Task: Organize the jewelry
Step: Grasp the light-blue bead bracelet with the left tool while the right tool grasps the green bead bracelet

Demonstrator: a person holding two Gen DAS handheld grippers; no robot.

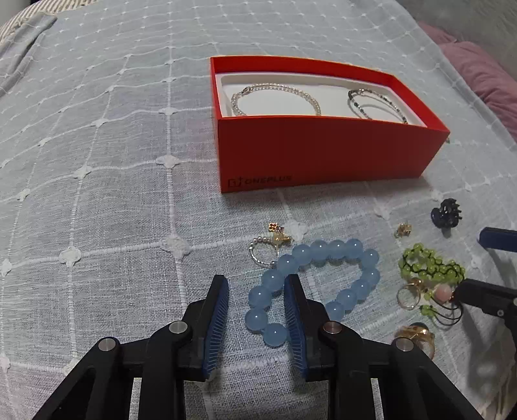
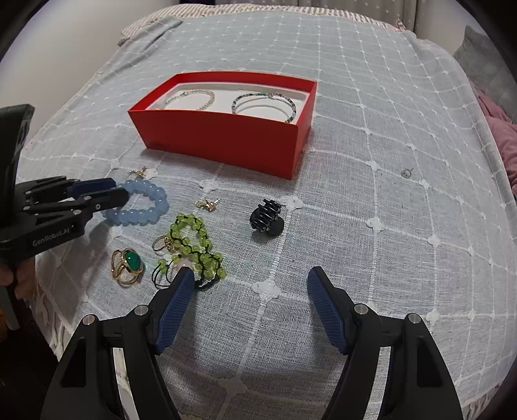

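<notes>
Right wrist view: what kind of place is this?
Probably a bedroom, on a bed: a soft bedspread with a stitched grid covers it, a pink blanket lies bunched at the side, and what looks like a striped pillow sits beyond.

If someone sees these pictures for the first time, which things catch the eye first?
The bright red box stands out on the grey cloth, with two bracelets already inside. In front of it lies the blue bead bracelet, with the open left gripper straddling one side of it. To its right sits the green bead bracelet.
</notes>
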